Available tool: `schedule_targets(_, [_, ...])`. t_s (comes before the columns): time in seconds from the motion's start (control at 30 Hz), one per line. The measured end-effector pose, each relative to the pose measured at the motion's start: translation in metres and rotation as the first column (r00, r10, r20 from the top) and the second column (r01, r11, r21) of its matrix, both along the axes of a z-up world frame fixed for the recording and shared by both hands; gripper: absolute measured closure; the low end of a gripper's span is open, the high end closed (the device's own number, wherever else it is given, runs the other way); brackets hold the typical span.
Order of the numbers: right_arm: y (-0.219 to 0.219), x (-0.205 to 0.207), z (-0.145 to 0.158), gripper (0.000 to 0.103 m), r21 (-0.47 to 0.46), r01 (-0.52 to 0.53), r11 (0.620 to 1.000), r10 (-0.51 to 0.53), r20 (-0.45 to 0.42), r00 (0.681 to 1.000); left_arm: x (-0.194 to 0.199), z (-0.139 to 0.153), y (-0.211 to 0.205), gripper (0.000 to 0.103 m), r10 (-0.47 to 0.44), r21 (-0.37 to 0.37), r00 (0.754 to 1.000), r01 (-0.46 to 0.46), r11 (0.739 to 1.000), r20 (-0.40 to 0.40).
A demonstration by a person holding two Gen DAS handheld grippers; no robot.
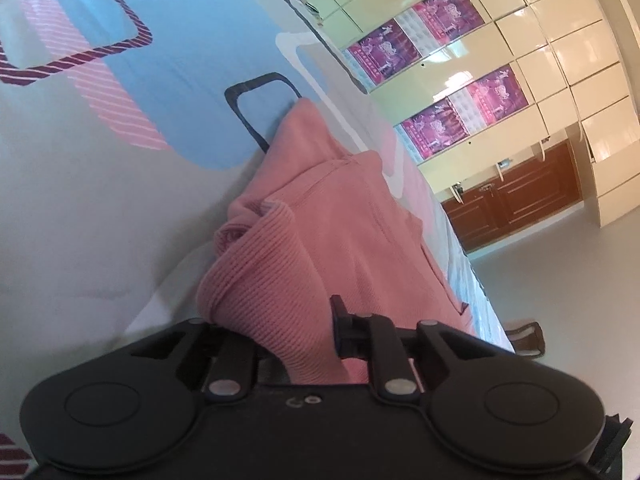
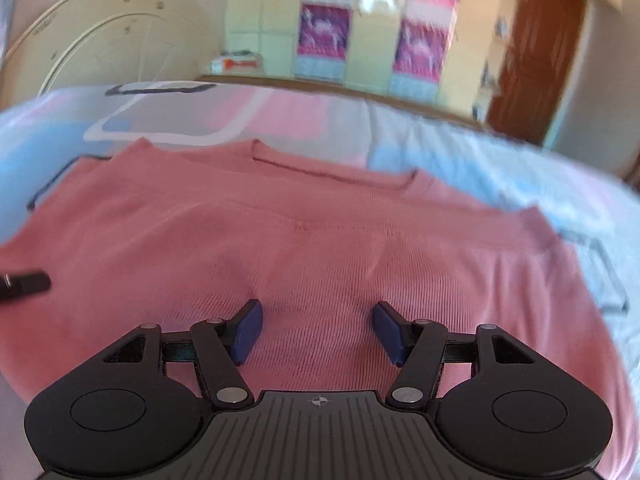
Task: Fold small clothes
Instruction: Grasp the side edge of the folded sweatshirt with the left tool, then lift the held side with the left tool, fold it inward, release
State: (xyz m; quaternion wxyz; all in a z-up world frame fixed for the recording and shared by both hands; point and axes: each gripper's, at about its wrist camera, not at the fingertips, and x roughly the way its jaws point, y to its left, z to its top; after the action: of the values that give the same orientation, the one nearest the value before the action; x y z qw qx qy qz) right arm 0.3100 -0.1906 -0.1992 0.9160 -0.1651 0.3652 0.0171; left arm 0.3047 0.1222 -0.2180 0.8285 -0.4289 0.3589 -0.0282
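Observation:
A pink ribbed knit top (image 2: 320,232) lies on a patterned bedsheet (image 2: 500,168), neckline at the far side. My right gripper (image 2: 316,330) is open and empty, its blue pads (image 2: 248,330) just above the top's near part. In the left wrist view my left gripper (image 1: 308,340) is shut on a bunched edge of the pink top (image 1: 300,248) and lifts it off the sheet; cloth hides the left finger. A dark tip of the left gripper (image 2: 24,282) shows at the left edge of the right wrist view.
The bedsheet (image 1: 80,200) has blue, pink and grey shapes. Cream wardrobe doors with purple posters (image 1: 440,60) and a brown cabinet (image 1: 516,196) stand beyond the bed. A curved headboard (image 2: 112,36) is at the left in the right wrist view.

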Motion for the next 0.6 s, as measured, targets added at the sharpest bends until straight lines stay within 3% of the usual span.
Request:
schedule_targets(0.13, [-0.001, 0.001, 0.006, 0.042, 0.029, 0.028, 0.999, -0.028, -0.018, 0.999, 0.005, -0.001, -0.001, 0.074, 0.0, -0.006, 1.0, 0.001, 1.0, 0.021])
schedule_targets(0.27, [0.002, 0.0, 0.001, 0.042, -0.006, 0.025, 1.0, -0.025, -0.026, 0.999, 0.0, -0.005, 0.0, 0.089, 0.015, -0.007, 1.0, -0.014, 1.0, 0.028])
schedule_targets(0.33, [0.005, 0.001, 0.0, 0.041, -0.019, 0.026, 0.999, -0.027, -0.029, 0.999, 0.0, -0.006, 0.002, 0.09, 0.016, -0.01, 0.999, -0.015, 1.0, 0.028])
schedule_targets(0.6, [0.002, 0.005, -0.003, 0.039, -0.02, 0.01, 1.0, -0.01, -0.032, 0.999, -0.005, 0.015, -0.011, 0.093, 0.004, 0.114, 0.998, -0.01, 0.993, 0.059])
